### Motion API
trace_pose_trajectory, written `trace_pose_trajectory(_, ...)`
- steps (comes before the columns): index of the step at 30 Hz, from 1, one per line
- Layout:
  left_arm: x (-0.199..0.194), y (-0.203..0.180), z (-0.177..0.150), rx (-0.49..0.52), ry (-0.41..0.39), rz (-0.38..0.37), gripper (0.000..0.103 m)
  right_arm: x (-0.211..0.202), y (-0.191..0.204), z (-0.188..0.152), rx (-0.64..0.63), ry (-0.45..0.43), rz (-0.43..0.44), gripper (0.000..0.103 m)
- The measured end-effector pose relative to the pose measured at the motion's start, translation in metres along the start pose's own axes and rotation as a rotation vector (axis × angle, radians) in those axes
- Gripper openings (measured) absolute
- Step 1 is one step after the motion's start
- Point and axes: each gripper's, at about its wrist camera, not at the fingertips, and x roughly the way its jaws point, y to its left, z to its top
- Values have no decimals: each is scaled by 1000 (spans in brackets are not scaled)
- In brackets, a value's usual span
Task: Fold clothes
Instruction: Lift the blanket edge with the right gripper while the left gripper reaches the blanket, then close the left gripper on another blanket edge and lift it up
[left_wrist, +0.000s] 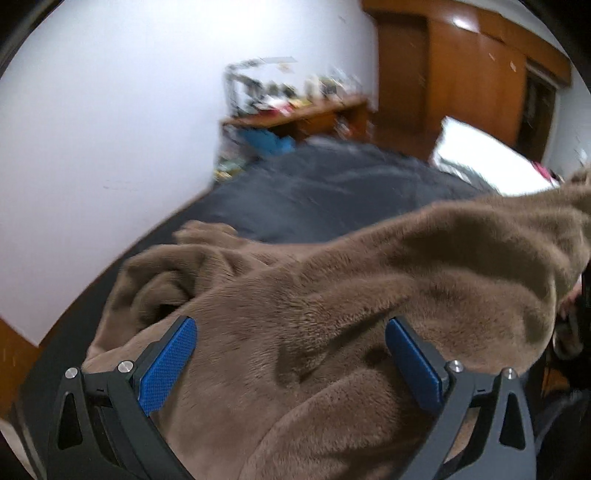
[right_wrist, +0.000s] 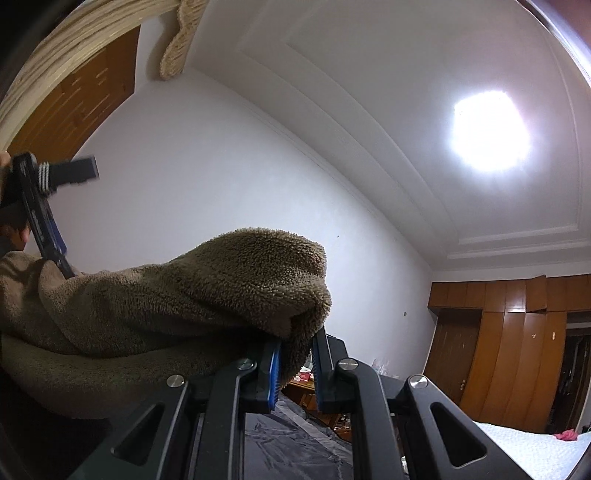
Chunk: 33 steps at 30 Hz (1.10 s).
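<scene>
A brown fleece garment (left_wrist: 332, 295) lies bunched over a dark bedspread (left_wrist: 332, 192). My left gripper (left_wrist: 291, 354) is wide open, its blue pads on either side of a fold of the fleece, not clamping it. In the right wrist view my right gripper (right_wrist: 295, 365) is nearly shut on an edge of the same fleece garment (right_wrist: 207, 291) and holds it lifted in the air, tilted up towards the ceiling. My left gripper also shows in the right wrist view (right_wrist: 48, 221) at the far left, above the fleece.
A white wall (left_wrist: 110, 129) runs along the bed's left side. A cluttered wooden desk (left_wrist: 299, 110) stands behind the bed. Wooden wardrobes (right_wrist: 517, 332) line the far wall. A white quilt (right_wrist: 532, 446) with a pink item (right_wrist: 565, 435) lies to the right. A bright ceiling lamp (right_wrist: 487, 133) glares.
</scene>
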Motion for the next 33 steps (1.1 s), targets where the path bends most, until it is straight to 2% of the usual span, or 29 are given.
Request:
trace_pose_trajectory(4,21,1,5,27,67,-37,102,9,10,6,7,16,8,13)
trace_pose_trajectory(6,28,4,9,12,85,-20,102,15,13,14,3,25,10,13)
trace_pose_trajectory(9,26,0,19,23,61,-1,102,23,14,21,-2,39,10,13)
trace_pose_trajectory(12,26,-13,30,105,46,11,102,28,12,19,4,50,12,13)
trace_pose_trajectory(13,31,-19,30,147,61,24,102,29,11,19,9,52,16,13)
trace_pose_trajectory(15,50,-29,27,200,143,22,102,30,9,20,10,51,20,13)
trace_pose_trajectory(17,66,-31,22,196,196,2,102,23,9,24,5,51,28,13)
trace_pose_trajectory(19,73,-32,15,170,217,-1,102,13,10,28,-6,54,40,13)
trace_pose_trajectory(22,68,-27,6,117,204,-5,90,16,9,28,-6,67,49,13)
trace_pose_trajectory(24,58,-19,1,60,183,12,64,18,7,29,4,78,54,13)
trace_pose_trajectory(27,37,-6,-10,-64,146,52,35,31,4,29,18,99,63,13)
trace_pose_trajectory(30,7,0,-27,-151,67,73,20,35,5,31,14,109,71,13)
trace_pose_trajectory(33,-36,-3,-51,-198,-57,123,17,43,5,32,6,102,72,13)
